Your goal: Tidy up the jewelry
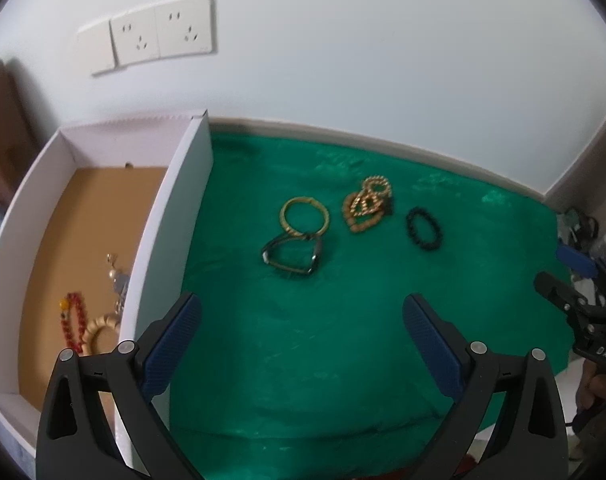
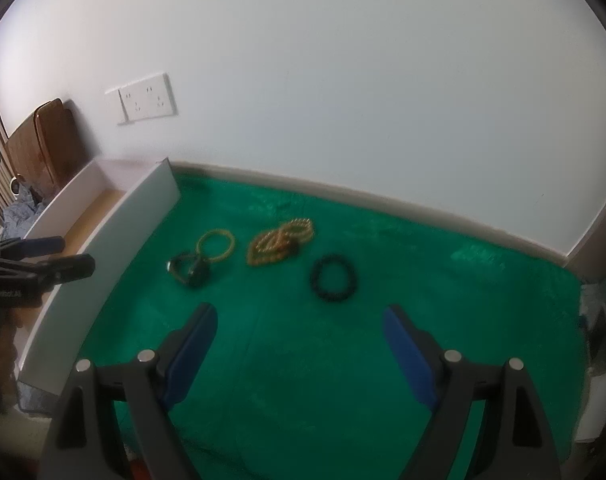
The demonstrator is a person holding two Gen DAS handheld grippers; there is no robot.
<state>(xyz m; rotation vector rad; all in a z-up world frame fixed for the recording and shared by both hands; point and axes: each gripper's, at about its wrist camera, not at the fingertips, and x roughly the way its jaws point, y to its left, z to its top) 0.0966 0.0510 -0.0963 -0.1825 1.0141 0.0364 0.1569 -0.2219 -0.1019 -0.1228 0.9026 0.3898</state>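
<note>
step: between picks, a few pieces already in the white box at the surface's left edge | left gripper and right gripper both wide open, holding nothing | still mid green cloth: gold bangle, dark bracelet, gold bead pile, black bead bracelet | next: probably right drops over the black one, needs a low pinch on the thin ring

Bare green cloth lies between the left hand-held gripper, its jaws wide apart, and the jewelry, leaving an unblocked run forward; the white box wall stands upright just to its left, a barrier before the tray floor; the gold bangle, dark bracelet, beaded heap and black bead ring sit clustered mid-cloth, with gaps between the ring and the heap; the wall closes the far side.
</note>
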